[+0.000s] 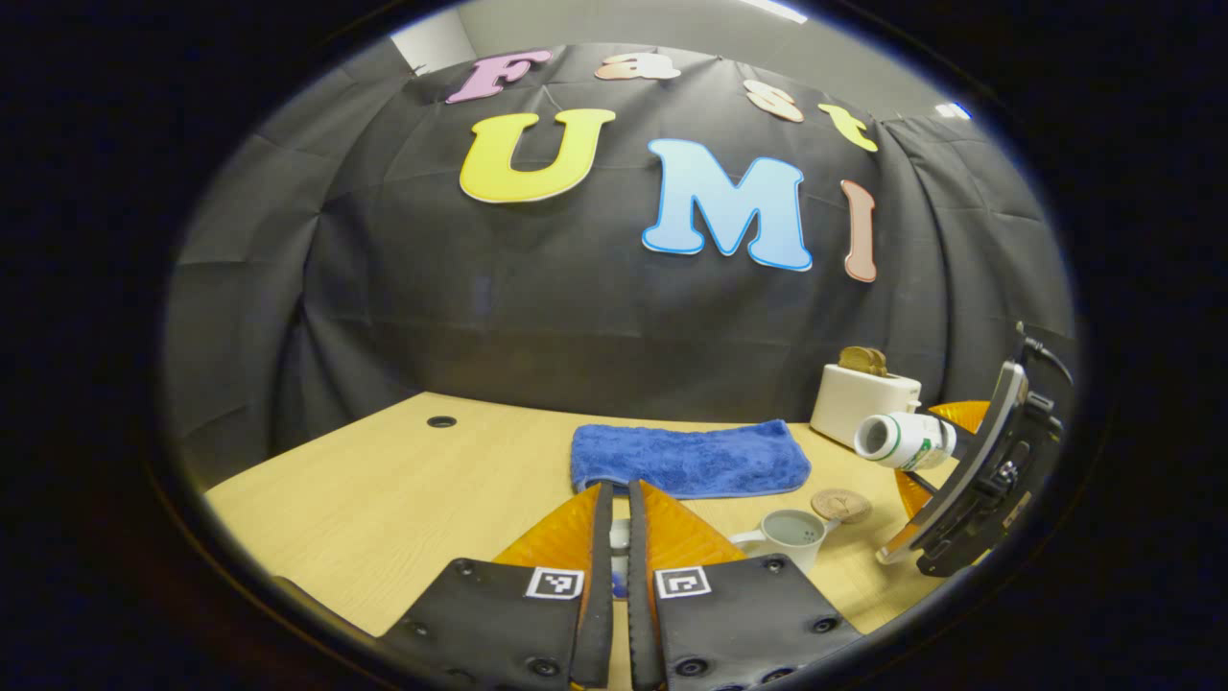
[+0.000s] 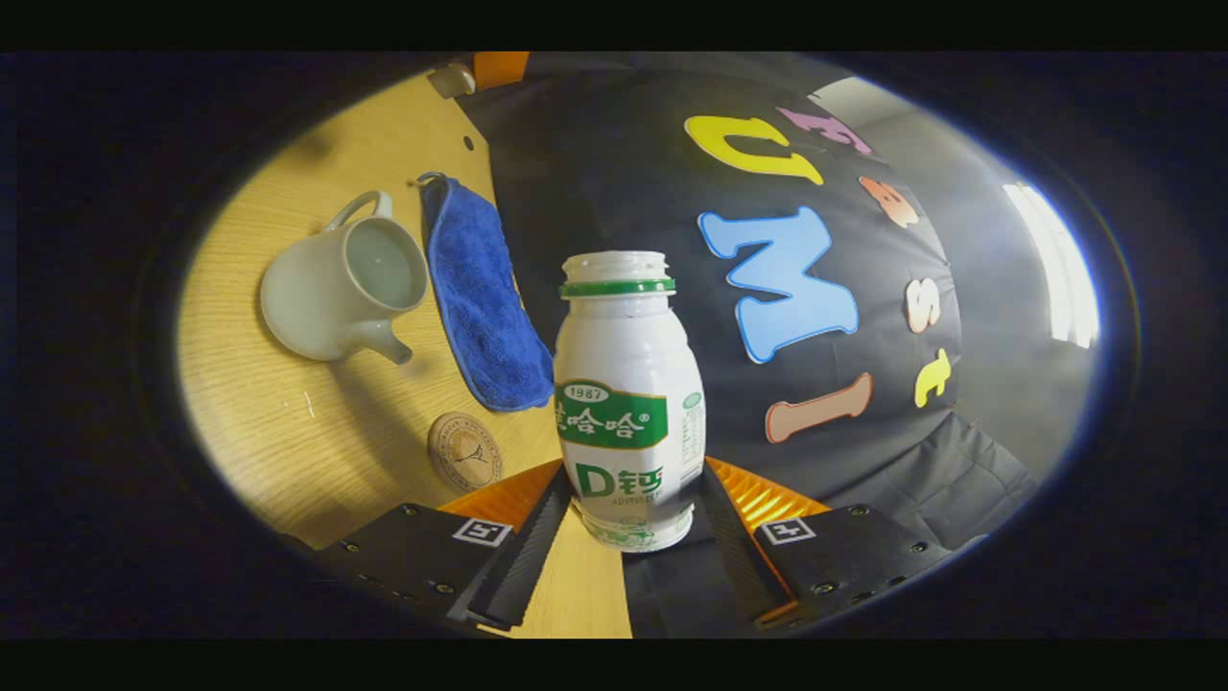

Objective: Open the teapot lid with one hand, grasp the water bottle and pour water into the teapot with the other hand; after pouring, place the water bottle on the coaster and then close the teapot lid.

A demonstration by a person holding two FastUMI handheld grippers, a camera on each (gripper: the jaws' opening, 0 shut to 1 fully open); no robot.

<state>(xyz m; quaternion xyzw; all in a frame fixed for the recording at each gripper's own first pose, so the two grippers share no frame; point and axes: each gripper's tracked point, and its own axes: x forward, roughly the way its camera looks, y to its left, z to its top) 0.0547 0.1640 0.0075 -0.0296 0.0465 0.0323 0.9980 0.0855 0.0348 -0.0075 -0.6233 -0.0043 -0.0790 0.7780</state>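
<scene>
The water bottle (image 2: 628, 398) is tipped sideways in the right gripper (image 2: 628, 513), jaws clamped on its base, mouth aimed toward the open teapot (image 2: 341, 288) on the worktop (image 2: 288, 432). I'd centre the mouth over the opening before tipping further. Left gripper (image 1: 619, 547) jaws are pinched nearly together on something small, probably the lid.

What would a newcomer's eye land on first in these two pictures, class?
First, the white bottle, clamped between the right gripper fingers and tipped sideways, its open mouth toward the teapot. The teapot sits lidless on the table with water inside. Beside it lie a blue towel and a round coaster.
</scene>
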